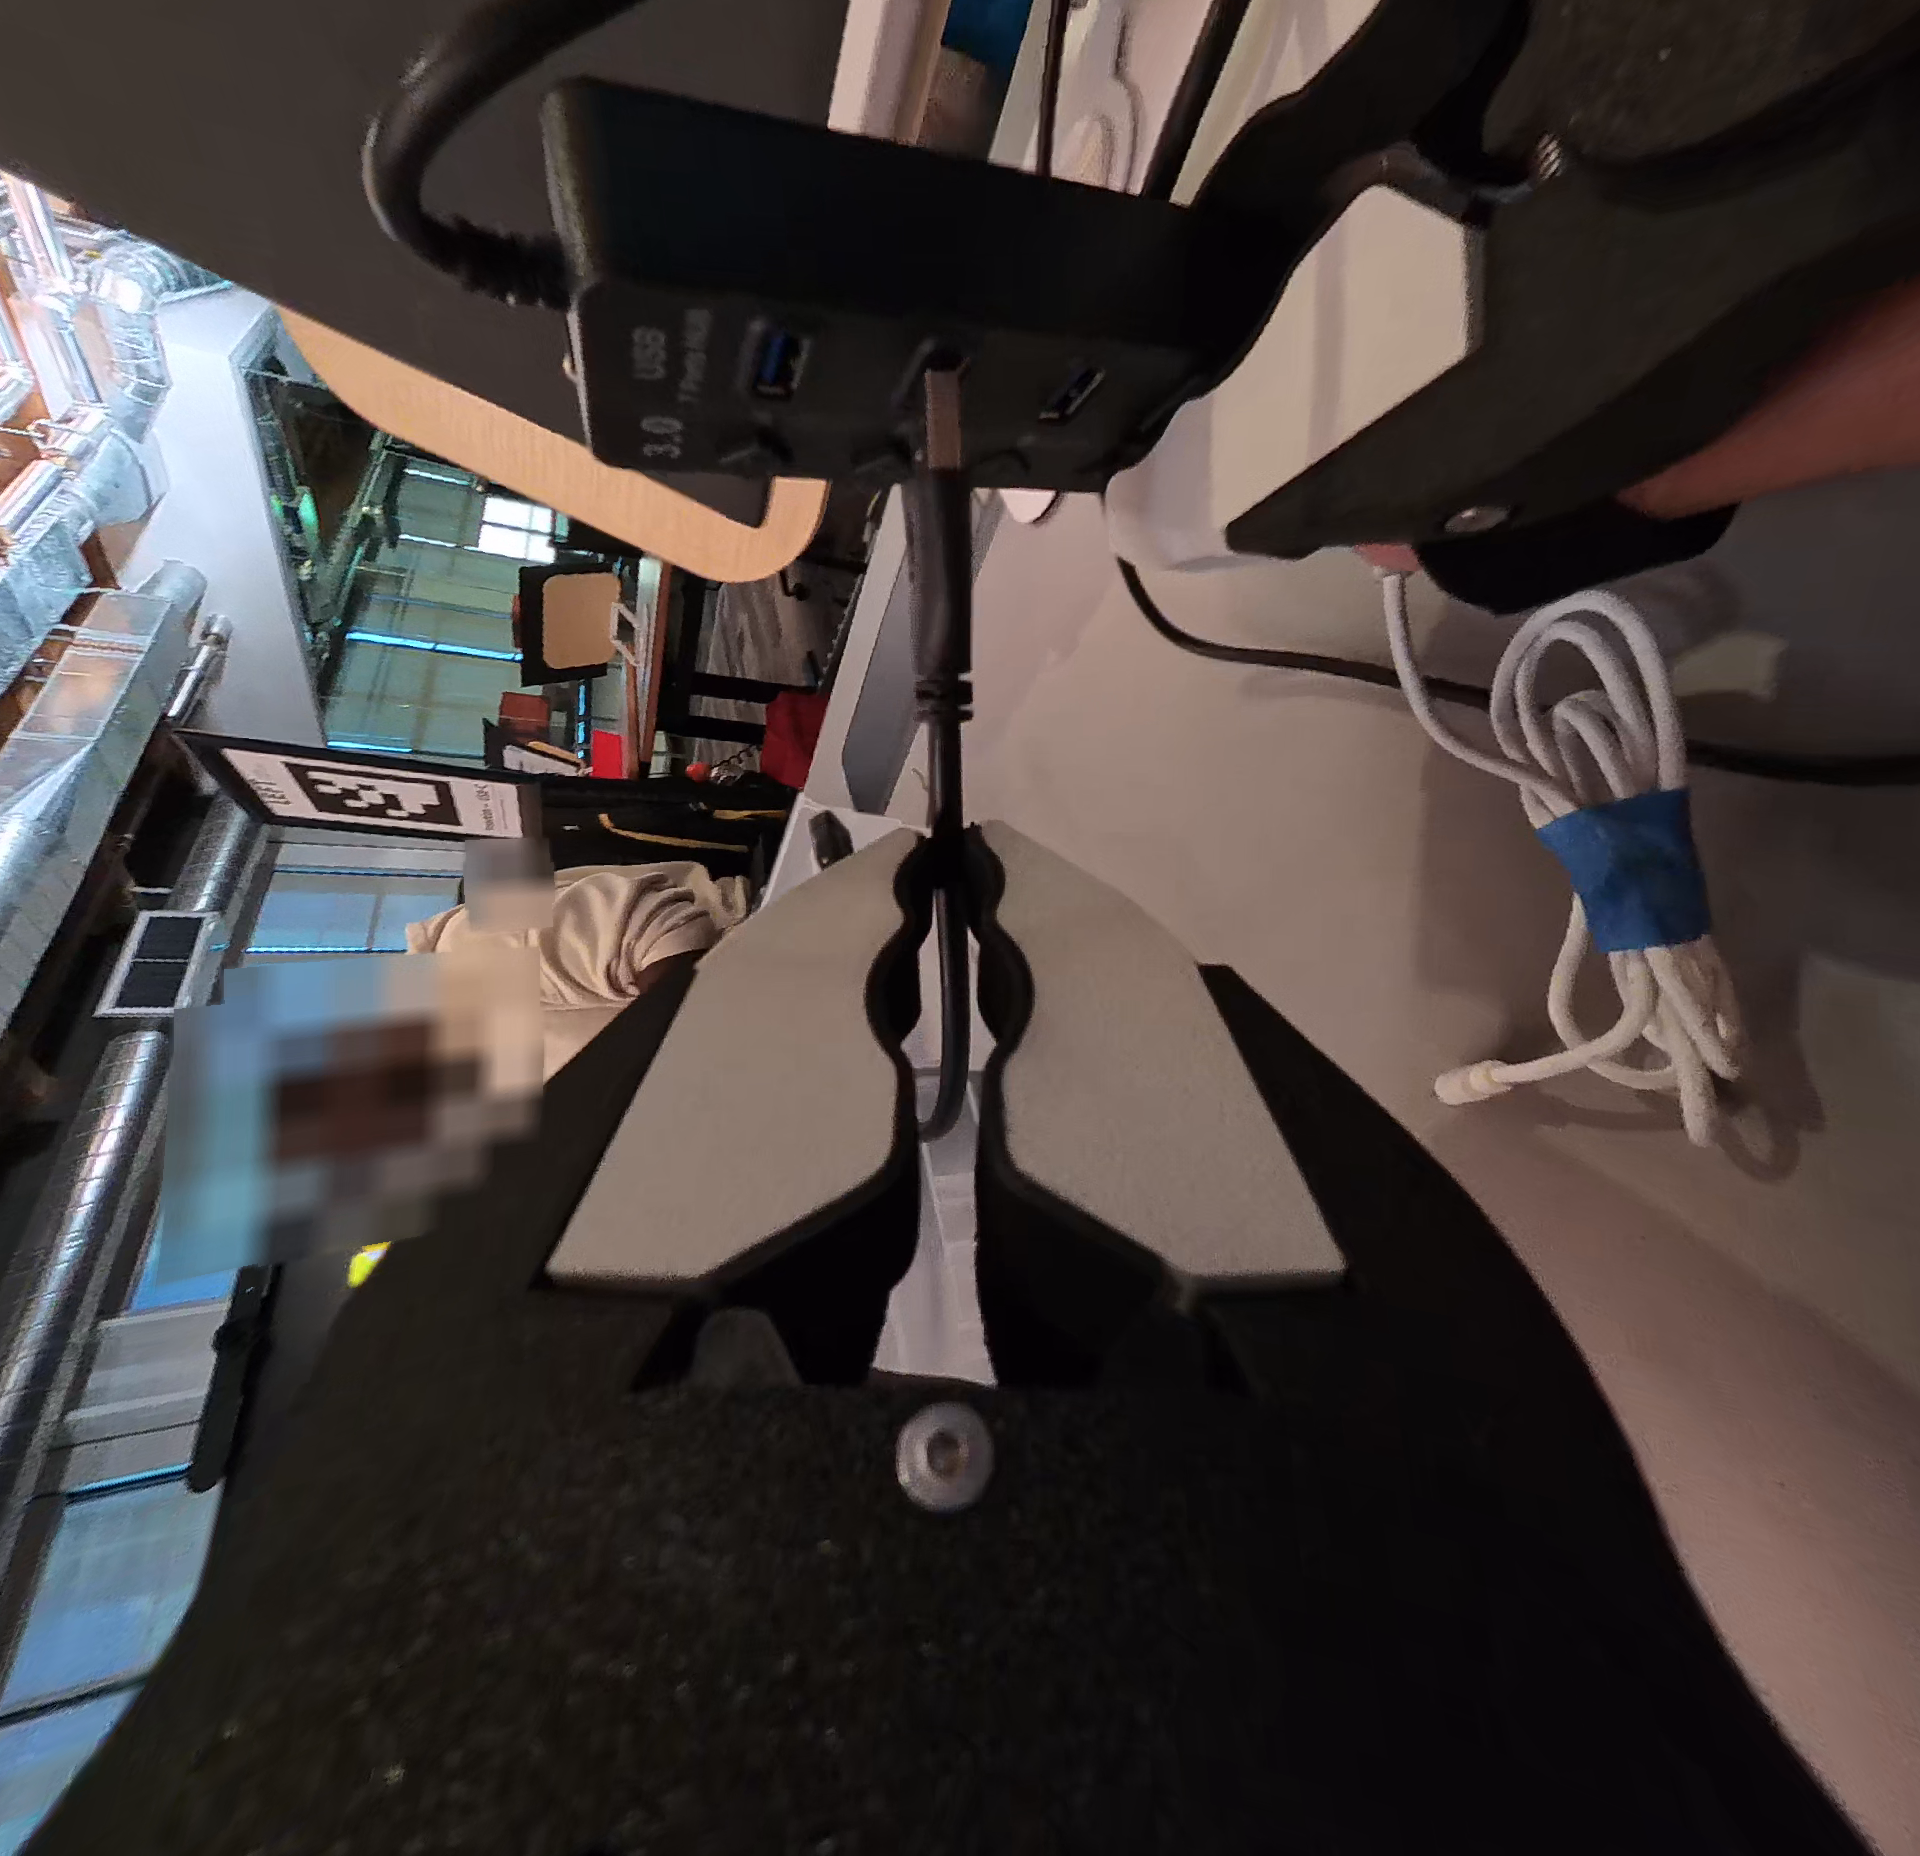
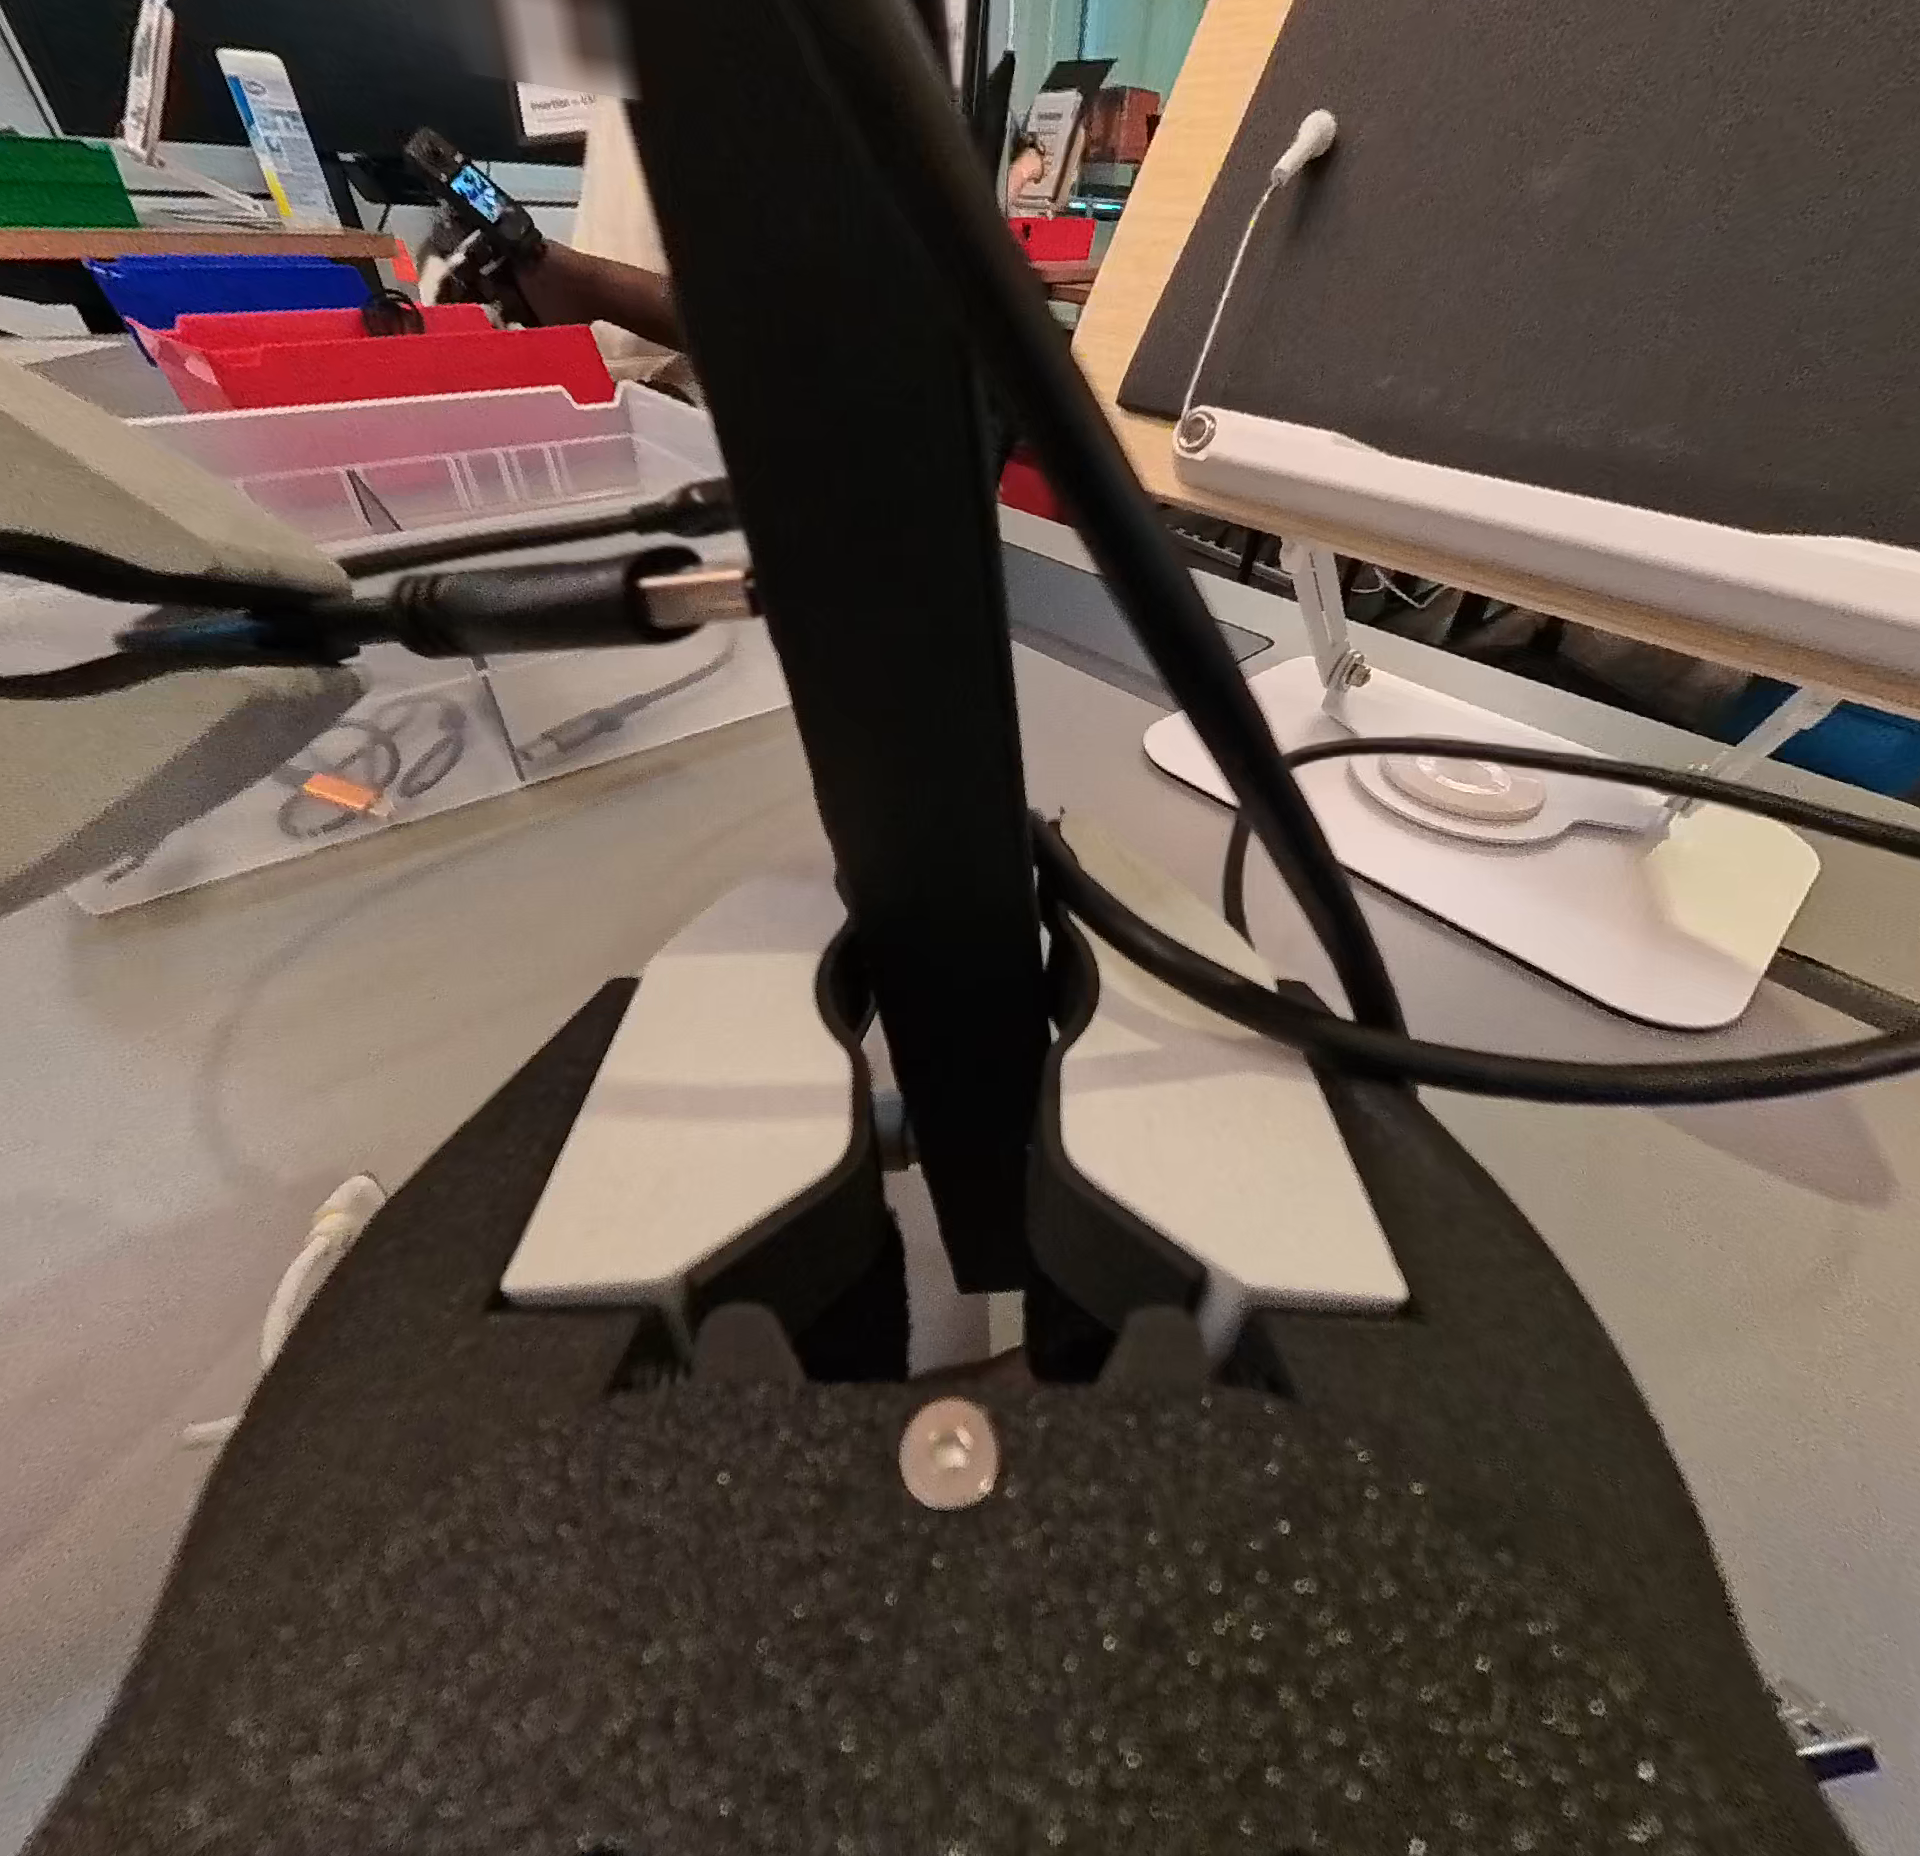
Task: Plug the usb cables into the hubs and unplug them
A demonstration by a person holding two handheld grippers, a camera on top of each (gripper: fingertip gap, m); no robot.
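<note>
My left gripper (image 1: 948,842) is shut on the black USB cable (image 1: 940,663), just behind its plug. The plug's metal tip (image 1: 940,409) is in the mouth of the middle port of the black USB hub (image 1: 831,248), with most of the metal showing. My right gripper (image 2: 940,965) is shut on the end of the hub (image 2: 894,559) and holds it above the table. In the right wrist view the plug (image 2: 686,601) comes in from the left and meets the hub's side. The right gripper also shows in the left wrist view (image 1: 1455,352), clamped on the hub's right end.
A coiled white cable with blue tape (image 1: 1621,871) lies on the grey table. A tilted board on a white stand (image 2: 1507,850) is at the right. A clear tray with cables (image 2: 416,746) and red bins (image 2: 395,362) are at the left. A black cable (image 2: 1455,1063) loops across the table.
</note>
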